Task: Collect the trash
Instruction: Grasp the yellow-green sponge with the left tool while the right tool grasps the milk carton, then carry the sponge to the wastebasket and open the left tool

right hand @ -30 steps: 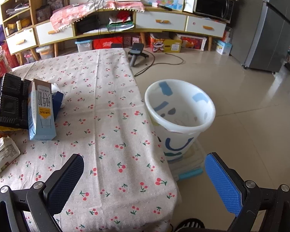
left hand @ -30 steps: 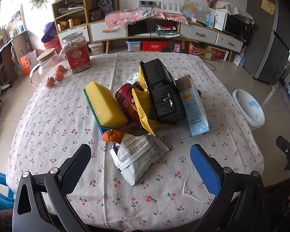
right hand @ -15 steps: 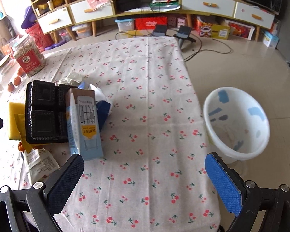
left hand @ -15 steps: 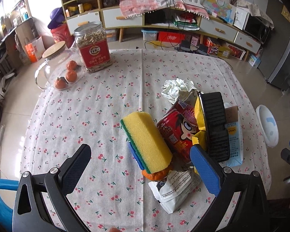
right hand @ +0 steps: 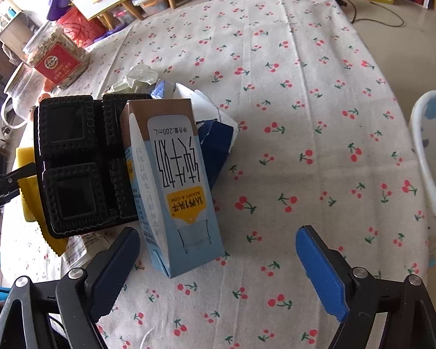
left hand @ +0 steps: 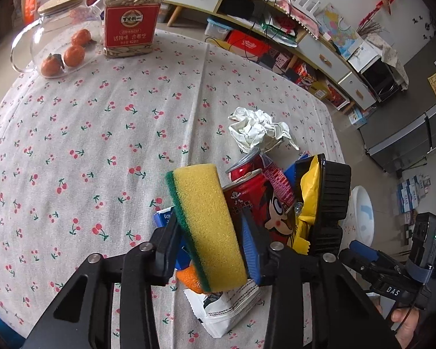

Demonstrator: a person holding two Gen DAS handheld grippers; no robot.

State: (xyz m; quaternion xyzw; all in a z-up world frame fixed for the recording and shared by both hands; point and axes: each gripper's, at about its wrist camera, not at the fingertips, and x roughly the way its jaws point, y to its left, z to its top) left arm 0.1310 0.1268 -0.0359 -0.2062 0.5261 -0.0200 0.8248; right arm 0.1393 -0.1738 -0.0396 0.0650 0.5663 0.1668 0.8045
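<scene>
Fingers of left gripper (left hand: 215, 244) clamping yellow sponge (left hand: 207, 224); right gripper (right hand: 218, 264) wide apart beside "200mL" carton (right hand: 174, 186).

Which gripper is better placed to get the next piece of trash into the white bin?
Right. The right gripper is open around the milk carton, and the white bin stands just beyond that table edge. The left gripper has just closed on the yellow sponge, farther from the bin.
</scene>
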